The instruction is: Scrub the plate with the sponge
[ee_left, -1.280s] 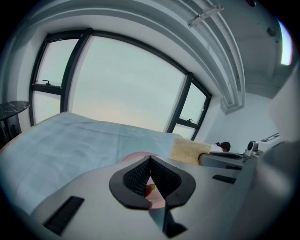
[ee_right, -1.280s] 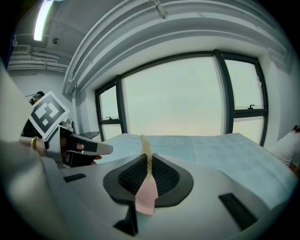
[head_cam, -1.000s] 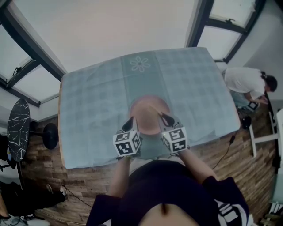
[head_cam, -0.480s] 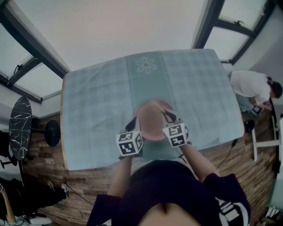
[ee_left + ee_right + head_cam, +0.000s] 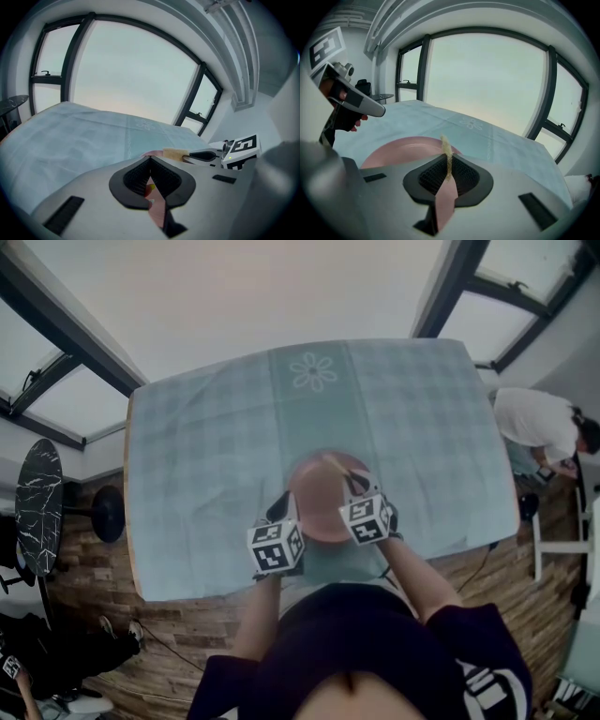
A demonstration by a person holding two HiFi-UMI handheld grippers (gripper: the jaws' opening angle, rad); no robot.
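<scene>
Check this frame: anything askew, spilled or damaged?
Nothing stands out. The left hand-held gripper is shut on the near rim of the pink plate. The right hand-held gripper is shut on the sponge, held over the plate. The tablecloth shows no spill or damage.

A desk under a pale blue checked cloth stands on a wood-plank floor. Dark-framed windows show at ten and two o'clock, and a marbled round table at nine.
</scene>
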